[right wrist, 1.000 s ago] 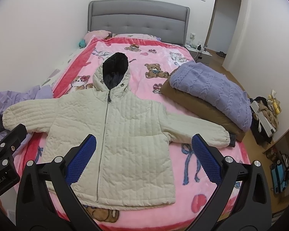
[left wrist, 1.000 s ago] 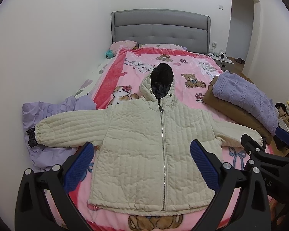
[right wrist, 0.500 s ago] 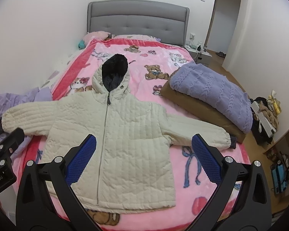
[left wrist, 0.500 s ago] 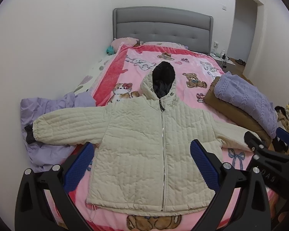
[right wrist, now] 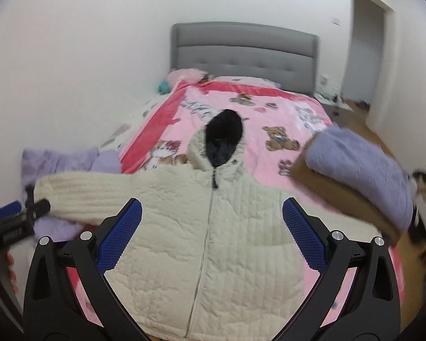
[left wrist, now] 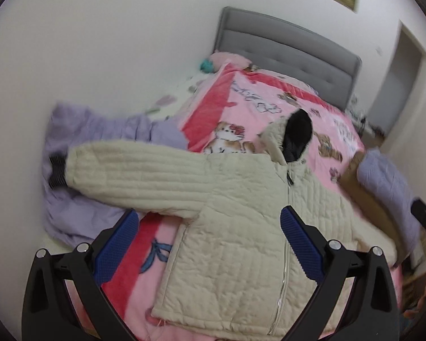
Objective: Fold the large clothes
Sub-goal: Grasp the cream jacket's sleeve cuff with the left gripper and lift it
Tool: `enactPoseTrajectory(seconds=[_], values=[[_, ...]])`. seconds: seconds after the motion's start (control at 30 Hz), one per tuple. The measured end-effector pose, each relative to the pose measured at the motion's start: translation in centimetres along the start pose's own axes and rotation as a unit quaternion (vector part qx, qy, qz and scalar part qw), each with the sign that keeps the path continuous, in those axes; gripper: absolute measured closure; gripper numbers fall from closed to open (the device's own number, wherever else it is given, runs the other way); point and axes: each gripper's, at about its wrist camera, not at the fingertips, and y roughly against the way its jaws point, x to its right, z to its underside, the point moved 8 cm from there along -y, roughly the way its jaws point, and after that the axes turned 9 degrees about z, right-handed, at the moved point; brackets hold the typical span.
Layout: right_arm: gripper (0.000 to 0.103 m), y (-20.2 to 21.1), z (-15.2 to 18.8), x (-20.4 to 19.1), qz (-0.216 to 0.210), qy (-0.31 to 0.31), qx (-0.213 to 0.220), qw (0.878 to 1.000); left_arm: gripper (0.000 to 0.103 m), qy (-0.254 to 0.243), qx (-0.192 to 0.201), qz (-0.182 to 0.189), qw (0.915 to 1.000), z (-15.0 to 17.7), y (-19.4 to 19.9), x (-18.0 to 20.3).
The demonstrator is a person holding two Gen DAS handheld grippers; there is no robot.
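A cream quilted hooded jacket (left wrist: pixel 241 227) (right wrist: pixel 213 244) lies face up and zipped on the pink bed, its hood with dark lining pointing at the headboard. Its left sleeve (left wrist: pixel 133 173) stretches out over a lilac cloth. My left gripper (left wrist: pixel 210 244) hovers open above the jacket's left armpit and side, nothing between its blue pads. My right gripper (right wrist: pixel 213 236) hangs open over the jacket's chest, straddling the zip. The left gripper (right wrist: pixel 17 221) also shows at the left edge of the right wrist view, near the sleeve cuff. The right sleeve is mostly hidden.
A pink cartoon blanket (right wrist: pixel 269 119) covers the bed, with a grey headboard (right wrist: pixel 244 54) at the far end. A folded lilac knit on a brown one (right wrist: pixel 360 176) sits at the right edge. Crumpled lilac cloth (left wrist: pixel 79 130) lies by the left wall. A doorway (right wrist: pixel 363 56) opens at the right.
Both grippers have dropped lower and closer to the jacket. The left view has swung left toward the left sleeve; the right view has shifted left onto the zip. Both stay open.
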Motion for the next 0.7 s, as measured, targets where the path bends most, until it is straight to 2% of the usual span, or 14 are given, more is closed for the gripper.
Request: enactPoseTrajectory(seconds=[0.1, 0.2, 0.3, 0.43, 0.47, 0.6, 0.67, 0.7], values=[[0.008, -1.0, -0.7, -3.5, -0.036, 0.012, -0.025, 0.999, 0.005, 0.073, -0.001, 0.026, 0.9970, -0.4, -2.6, -6.7], [0.008, -2.6, -0.9, -6.4, -0.043, 0.038, -0.055, 0.997, 0.005, 0.133, 0.005, 0.019, 0.9909, -0.6, -5.5, -13.8], [0.008, -3.9, -0.6, -9.3, -0.062, 0.069, -0.072, 0.993, 0.005, 0.198, 0.031, 0.030, 0.9792, -0.5, -8.0, -20.7], [0.008, -5.1, 0.6, -12.3, -0.093, 0.089, -0.094, 0.987, 0.005, 0.263, 0.065, 0.017, 0.9624, -0.2, -10.1, -28.1], [0.008, -5.4, 1.0, -12.7, -0.092, 0.091, -0.101, 0.987, 0.005, 0.274, 0.073, 0.013, 0.9589, -0.1, -10.4, -29.3], [0.008, -6.8, 3.0, -13.8, -0.088, 0.106, -0.140, 0.981, 0.005, 0.336, 0.101, 0.017, 0.9364, 0.3, -12.5, -34.4], [0.008, -7.2, 3.9, -14.1, -0.084, 0.118, -0.150, 0.978, 0.005, 0.358, 0.079, 0.023, 0.9299, 0.6, -14.2, -35.9], [0.008, -7.4, 4.3, -14.2, -0.081, 0.123, -0.153, 0.977, 0.005, 0.368, 0.071, 0.039, 0.9263, 0.6, -15.2, -36.2]])
